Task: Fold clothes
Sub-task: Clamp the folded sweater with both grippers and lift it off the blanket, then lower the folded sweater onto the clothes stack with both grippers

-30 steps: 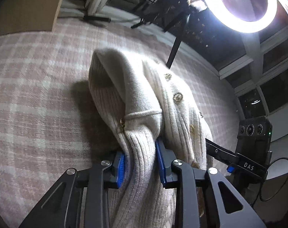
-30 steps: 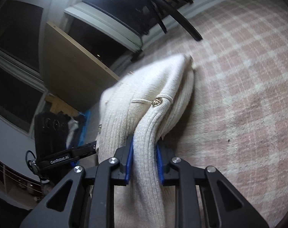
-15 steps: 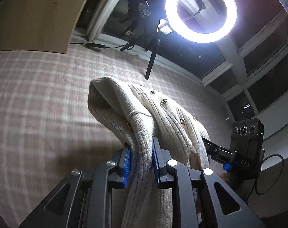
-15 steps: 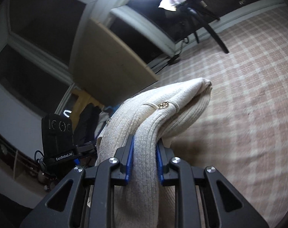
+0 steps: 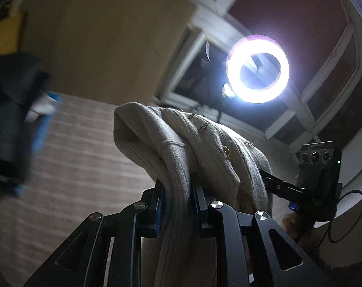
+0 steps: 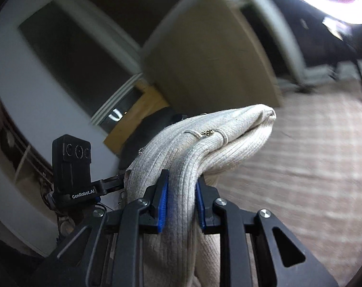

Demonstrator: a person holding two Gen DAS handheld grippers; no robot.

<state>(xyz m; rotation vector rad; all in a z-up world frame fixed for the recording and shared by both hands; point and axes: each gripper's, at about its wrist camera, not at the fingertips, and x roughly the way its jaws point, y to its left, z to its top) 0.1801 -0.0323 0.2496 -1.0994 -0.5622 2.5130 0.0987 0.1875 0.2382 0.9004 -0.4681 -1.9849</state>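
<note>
Both tools are pinching the same cream ribbed cardigan (image 5: 181,148) and holding it in the air above the plaid-covered bed (image 5: 80,167). The left tool (image 5: 177,205) is gripping a bunched ribbed edge between its blue pads, and the right tool (image 6: 181,198) is doing the same on another edge, with a gold button (image 6: 207,132) showing just past it. The knit is drooping over both tools in thick rolls rather than hanging flat. I am judging that the main risk is a crooked fold: bunched cloth could land twisted on the bed. The heavy knit could also be slipping from either narrow pinch, and the bright ring light (image 5: 257,69) is glaring into the left view.
</note>
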